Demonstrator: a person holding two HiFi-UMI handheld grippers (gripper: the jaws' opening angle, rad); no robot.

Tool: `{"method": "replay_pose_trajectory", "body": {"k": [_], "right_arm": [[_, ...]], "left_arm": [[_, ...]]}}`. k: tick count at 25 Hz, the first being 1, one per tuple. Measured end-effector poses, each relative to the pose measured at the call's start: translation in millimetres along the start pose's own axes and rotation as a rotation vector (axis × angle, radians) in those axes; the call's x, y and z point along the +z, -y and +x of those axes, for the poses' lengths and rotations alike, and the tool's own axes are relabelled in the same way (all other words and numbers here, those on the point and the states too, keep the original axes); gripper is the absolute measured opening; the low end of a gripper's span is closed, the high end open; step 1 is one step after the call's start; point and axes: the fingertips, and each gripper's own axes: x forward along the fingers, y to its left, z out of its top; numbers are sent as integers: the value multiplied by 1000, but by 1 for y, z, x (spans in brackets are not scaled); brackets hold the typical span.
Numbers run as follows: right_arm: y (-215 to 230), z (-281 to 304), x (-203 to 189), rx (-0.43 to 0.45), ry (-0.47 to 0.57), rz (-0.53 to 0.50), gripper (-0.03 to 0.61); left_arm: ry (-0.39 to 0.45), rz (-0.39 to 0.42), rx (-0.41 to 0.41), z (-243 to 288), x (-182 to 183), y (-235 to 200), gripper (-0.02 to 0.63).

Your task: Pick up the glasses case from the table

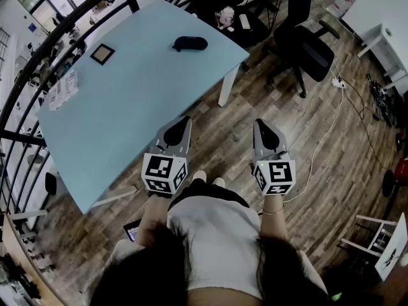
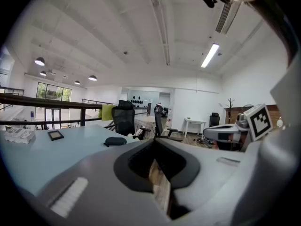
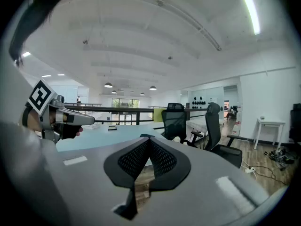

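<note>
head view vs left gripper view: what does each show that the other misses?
Head view only: the person's torso and the white cable. Left gripper view only: the ceiling lights. Both: the glasses case lying on the blue table, the small frame, the black railing, the right gripper and the left gripper, tongs shut and empty.

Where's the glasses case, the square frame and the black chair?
glasses case (image 1: 190, 43), head view, middle of its top.
square frame (image 1: 102, 54), head view, its centre.
black chair (image 1: 307, 53), head view, its dark middle.
</note>
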Motion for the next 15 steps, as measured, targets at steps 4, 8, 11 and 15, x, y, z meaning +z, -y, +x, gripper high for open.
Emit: {"method": "replay_pose_trajectory", "body": {"k": [4,8,11,15], "right_arm": [[6,-8,-1,-3,9,26,3],[9,-11,-4,9,16,24,3],[7,-9,-9,28,13,32,3],[5,0,-11,52,12,35,3]], "left_arm": [[-3,10,1,-2,0,8,57],[10,9,19,-3,-1,11,57],[11,3,33,-6,-5,10,57],[10,-5,49,0,-9,4,57]]}}
